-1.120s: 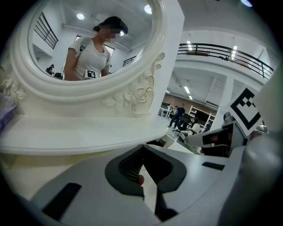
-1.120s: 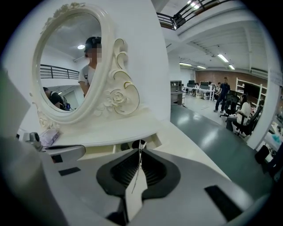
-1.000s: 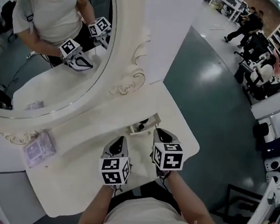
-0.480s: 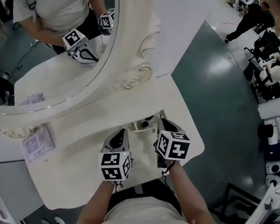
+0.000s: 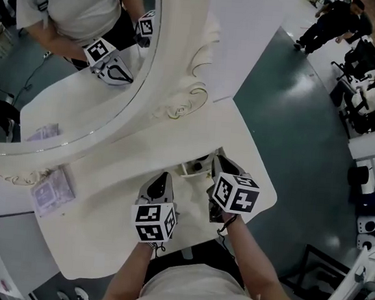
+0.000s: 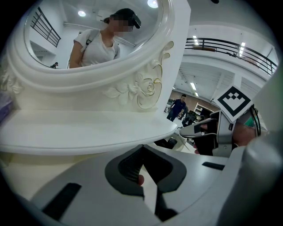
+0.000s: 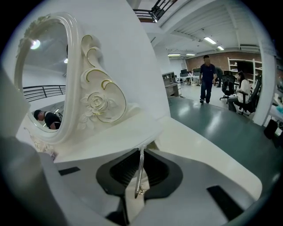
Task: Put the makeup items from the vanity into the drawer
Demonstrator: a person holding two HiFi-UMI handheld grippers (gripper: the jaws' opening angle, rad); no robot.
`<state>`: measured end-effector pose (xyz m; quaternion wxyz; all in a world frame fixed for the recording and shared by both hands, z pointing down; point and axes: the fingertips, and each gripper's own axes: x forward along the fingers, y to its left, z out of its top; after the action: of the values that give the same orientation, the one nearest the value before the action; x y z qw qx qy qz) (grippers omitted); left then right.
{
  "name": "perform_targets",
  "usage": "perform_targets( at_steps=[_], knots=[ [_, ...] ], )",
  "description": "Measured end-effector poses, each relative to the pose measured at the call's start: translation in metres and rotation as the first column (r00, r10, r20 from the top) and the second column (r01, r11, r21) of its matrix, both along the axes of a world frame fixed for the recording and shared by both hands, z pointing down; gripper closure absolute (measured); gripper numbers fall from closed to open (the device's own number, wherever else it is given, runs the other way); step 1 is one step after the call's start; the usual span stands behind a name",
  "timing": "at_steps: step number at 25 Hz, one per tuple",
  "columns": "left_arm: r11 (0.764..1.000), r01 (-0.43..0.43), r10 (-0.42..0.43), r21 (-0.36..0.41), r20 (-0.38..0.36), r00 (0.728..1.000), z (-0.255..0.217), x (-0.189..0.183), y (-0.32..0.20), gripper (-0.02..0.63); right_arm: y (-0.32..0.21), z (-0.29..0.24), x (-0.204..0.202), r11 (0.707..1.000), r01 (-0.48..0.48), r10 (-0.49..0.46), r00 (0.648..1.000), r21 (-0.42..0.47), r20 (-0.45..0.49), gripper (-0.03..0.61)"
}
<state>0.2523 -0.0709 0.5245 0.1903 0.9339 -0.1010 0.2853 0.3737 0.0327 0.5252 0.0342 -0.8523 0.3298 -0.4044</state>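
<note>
The right gripper [image 7: 141,152] is pinched shut on the thin silver metal pull [image 7: 139,173] of the small white drawer [image 5: 191,170]. The drawer stands slightly open below the oval mirror [image 5: 71,64]. The pull's long axis runs along the jaws, ornate tip nearest the camera. The left gripper [image 6: 142,148], jaw tips together, sits just left. The lilac translucent makeup packet [image 5: 52,193] lies far left. Open white vanity top [image 5: 101,236] lies between, and its right edge is near.
</note>
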Motion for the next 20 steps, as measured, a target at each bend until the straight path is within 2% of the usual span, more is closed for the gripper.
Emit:
perform_targets(
  at_steps=[5, 20],
  knots=[
    [1.0, 0.003, -0.003, -0.001, 0.001, 1.0, 0.0, 0.0, -0.001, 0.607, 0.001, -0.004, 0.001, 1.0, -0.012, 0.012, 1.0, 0.029, -0.005, 0.543],
    [1.0, 0.021, -0.021, -0.002, -0.027, 0.999, -0.007, -0.008, -0.003, 0.607, 0.015, -0.016, -0.007, 1.0, -0.019, 0.019, 0.998, 0.007, -0.054, 0.543]
  ],
)
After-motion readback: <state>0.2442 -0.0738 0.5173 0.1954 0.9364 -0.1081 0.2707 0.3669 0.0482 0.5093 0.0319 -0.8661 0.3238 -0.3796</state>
